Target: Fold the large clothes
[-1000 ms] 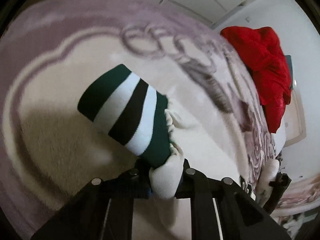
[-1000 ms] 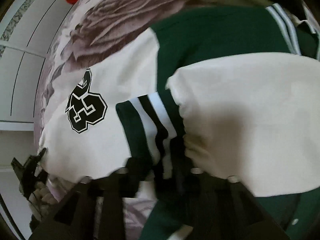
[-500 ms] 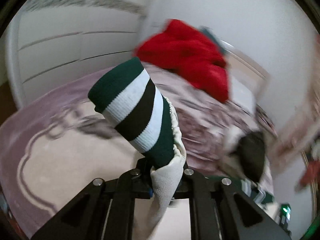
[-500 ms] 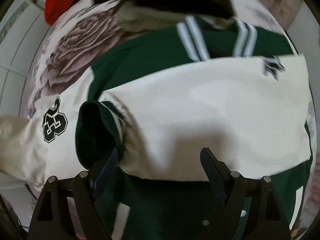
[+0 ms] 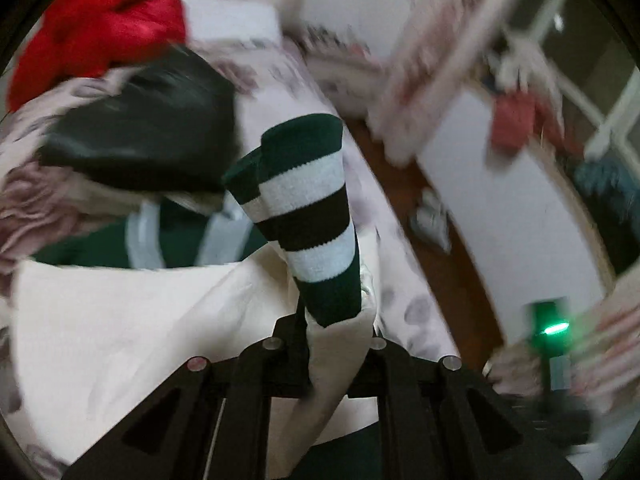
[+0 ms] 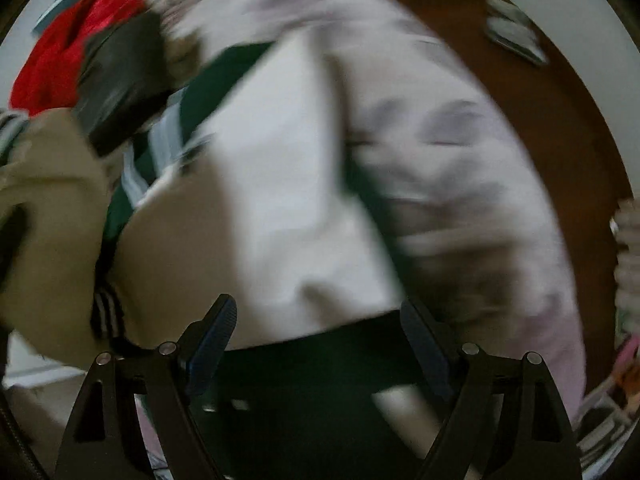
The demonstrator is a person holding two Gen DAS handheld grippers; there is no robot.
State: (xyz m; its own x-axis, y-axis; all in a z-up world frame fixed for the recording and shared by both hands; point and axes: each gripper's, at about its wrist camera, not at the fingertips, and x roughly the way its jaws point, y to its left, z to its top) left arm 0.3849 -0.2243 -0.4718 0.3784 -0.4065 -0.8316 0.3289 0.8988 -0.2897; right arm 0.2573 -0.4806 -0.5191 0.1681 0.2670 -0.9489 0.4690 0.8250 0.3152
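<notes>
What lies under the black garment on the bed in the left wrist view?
The black garment rests on the floral bedspread and overlaps the jacket's green collar area. A red garment sits behind it. Whatever lies directly beneath it is covered.

A home bedroom: a bed [image 5: 384,216] with a floral blanket, clothes piled at ten o'clock, wooden floor [image 5: 452,264] beside it.

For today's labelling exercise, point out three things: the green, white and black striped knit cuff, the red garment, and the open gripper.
Green, white and black striped knit cuff [image 5: 310,216]: left wrist view, black middle band.
Red garment [image 5: 100,28]: left wrist view, centre of heap.
Right gripper [image 6: 316,326]: right wrist view, midway between fingertips.
</notes>
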